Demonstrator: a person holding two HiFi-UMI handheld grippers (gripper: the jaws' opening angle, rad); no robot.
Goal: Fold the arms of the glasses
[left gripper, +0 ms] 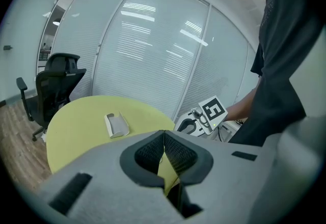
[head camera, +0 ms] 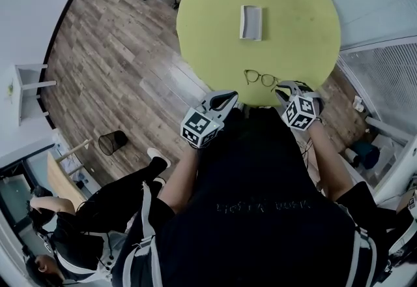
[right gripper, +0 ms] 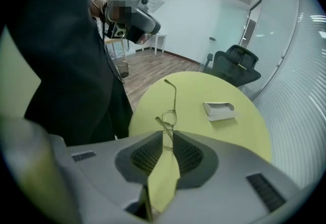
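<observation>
While the person leans over the round table (head camera: 195, 25), the left gripper (head camera: 227, 99) hovers at its near edge, jaws pressed together on nothing. The right gripper (head camera: 283, 89) is clenched on the right end of the glasses (head camera: 260, 78). A case (head camera: 251, 22) sits mid-table. The glasses lie by the near edge, long axis left to right, one arm unfolded.

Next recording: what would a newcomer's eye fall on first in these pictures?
A round yellow-green table fills the top of the head view, with glasses at its near edge and a white case further back. The right gripper is shut on one end of the glasses, one arm sticking out unfolded; the left gripper hangs shut, empty, nearby.
</observation>
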